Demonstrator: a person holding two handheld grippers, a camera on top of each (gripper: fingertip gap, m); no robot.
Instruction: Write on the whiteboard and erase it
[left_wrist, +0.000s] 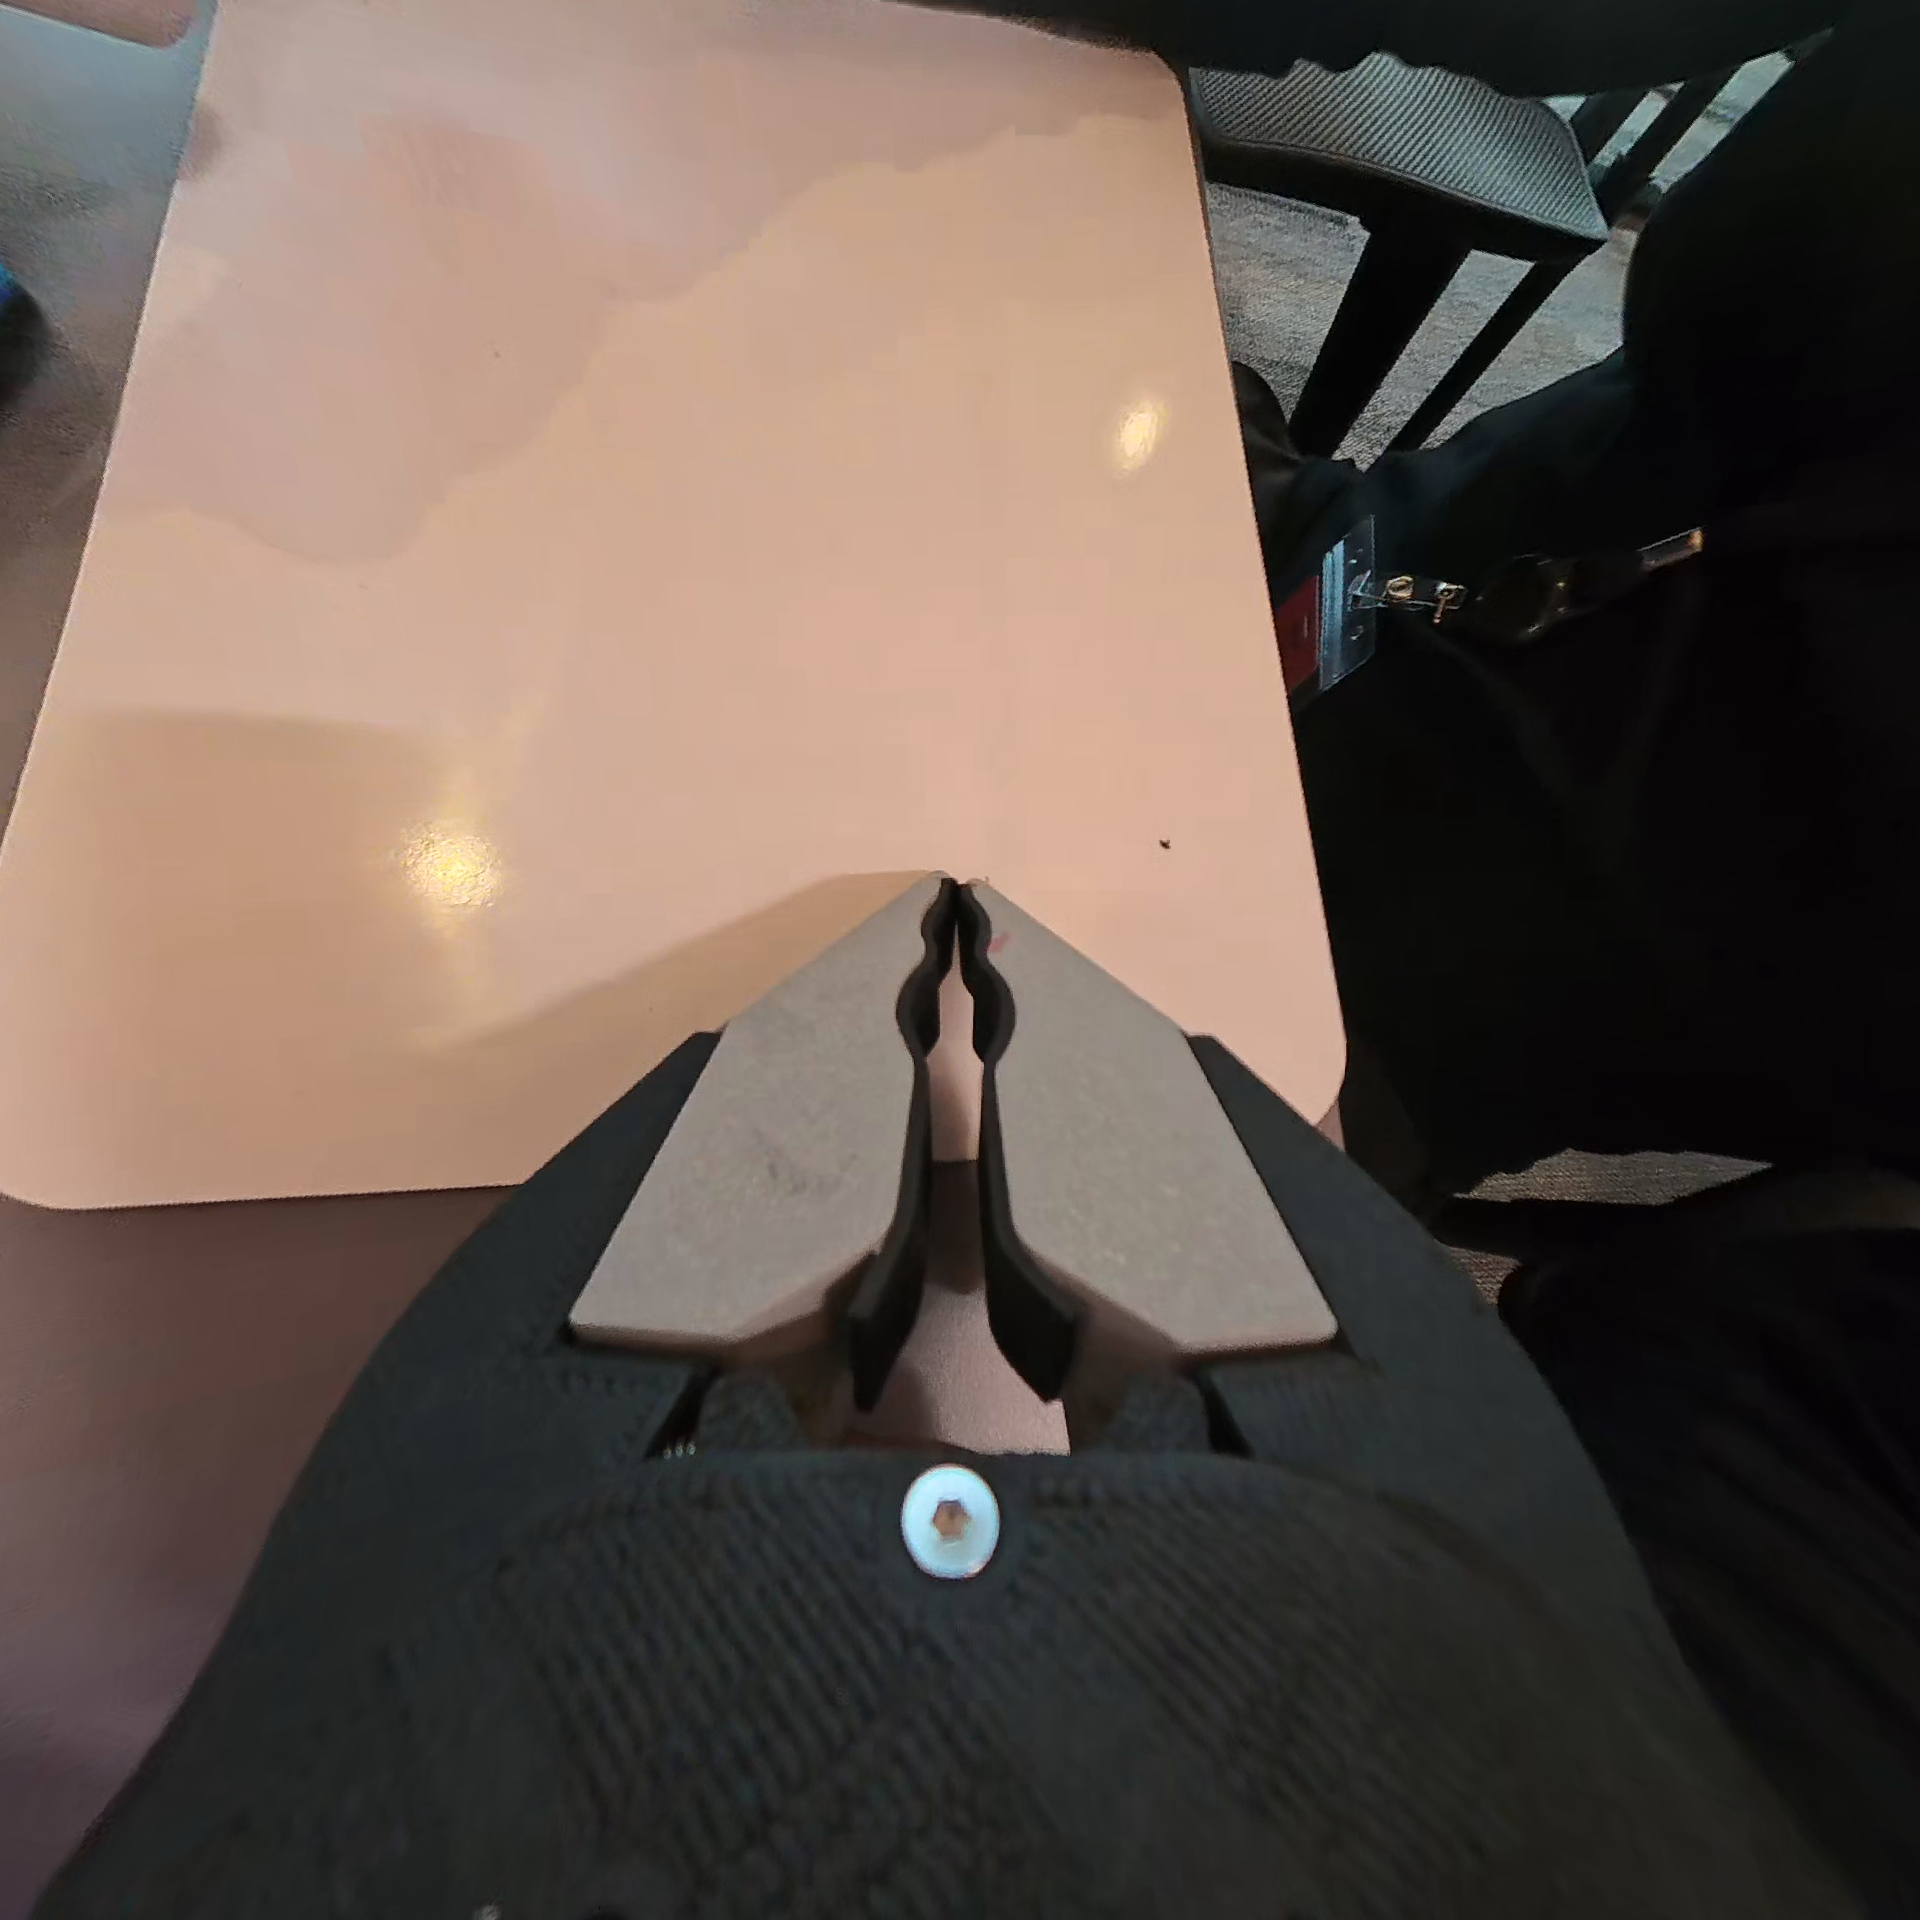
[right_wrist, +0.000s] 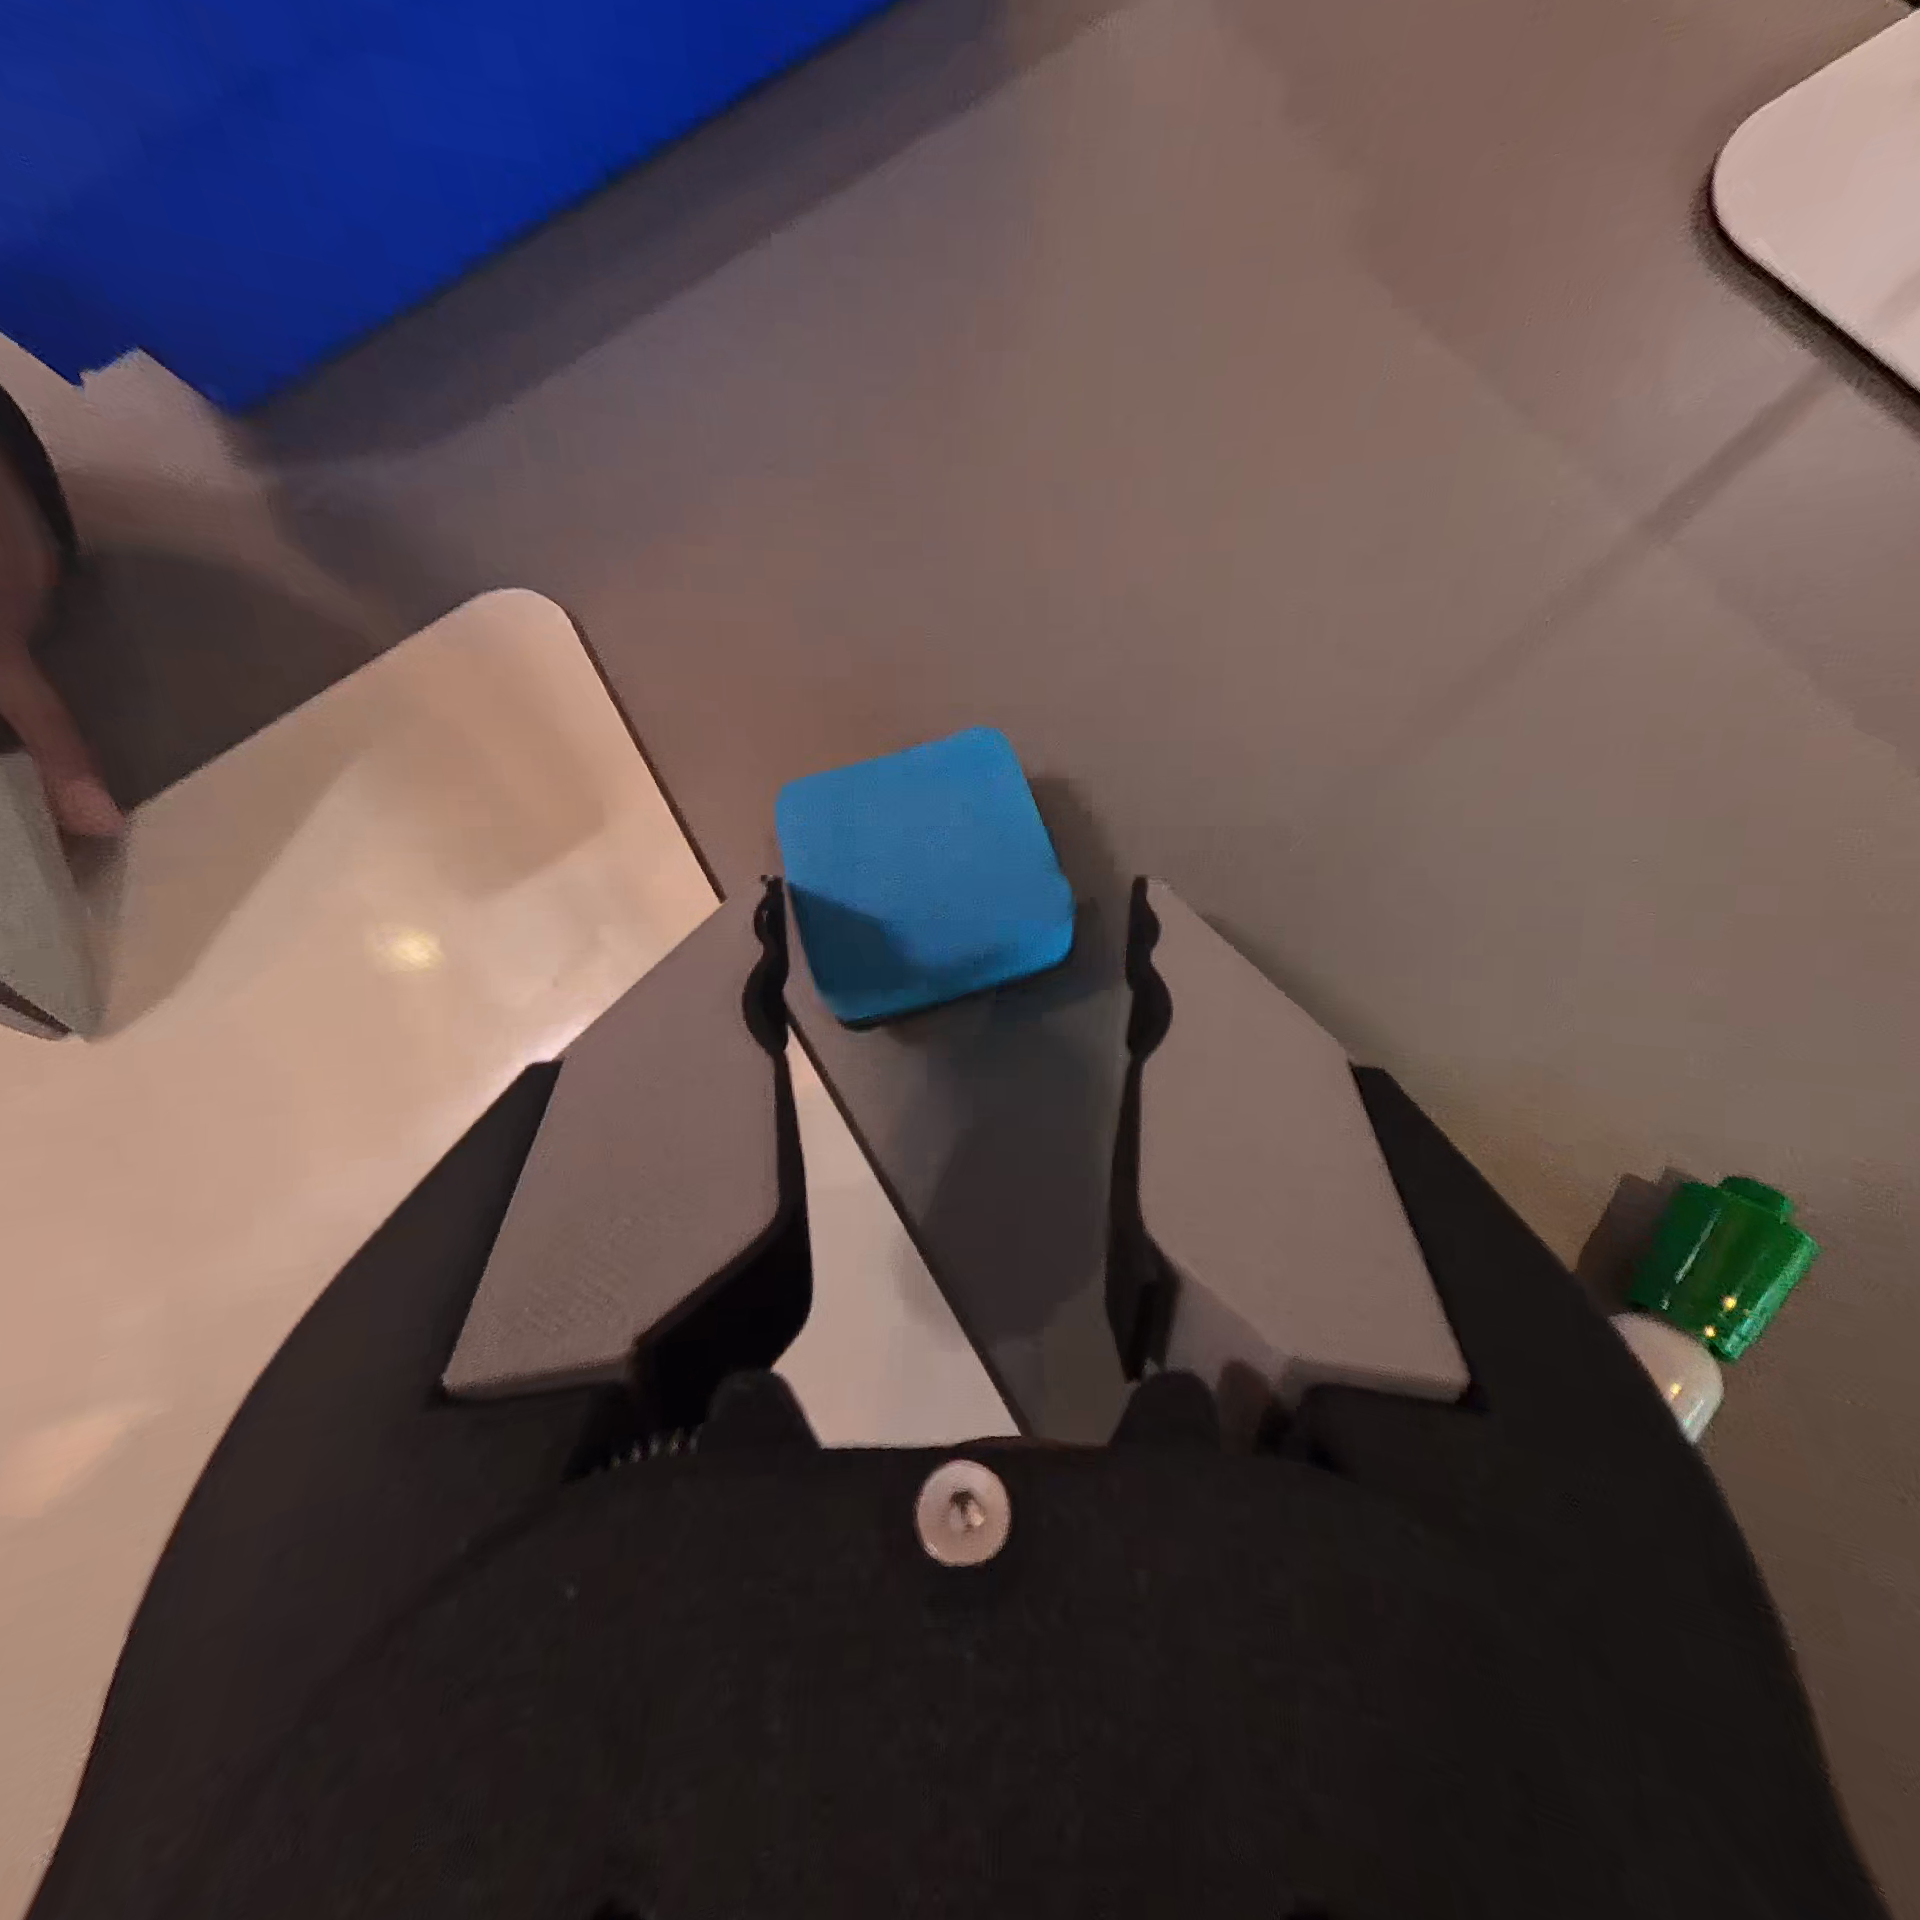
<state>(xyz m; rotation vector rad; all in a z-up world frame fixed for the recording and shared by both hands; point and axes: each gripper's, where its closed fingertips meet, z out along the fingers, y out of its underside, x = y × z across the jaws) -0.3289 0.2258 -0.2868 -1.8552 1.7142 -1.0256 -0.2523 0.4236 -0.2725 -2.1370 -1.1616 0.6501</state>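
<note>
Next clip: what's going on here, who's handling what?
A person works two handheld grippers at a table. The right gripper is open, its fingers either side of a blue eraser block lying on the table just off the whiteboard's corner; there is a visible gap on the right side, so it isn't gripped. The left gripper is shut with nothing between its fingers, tips low over the whiteboard, which looks blank. A green-capped marker lies to the right.

hand-held gripper (right_wrist: 951, 914) open | blue eraser (right_wrist: 920, 873) between fingertips, unclamped
</note>
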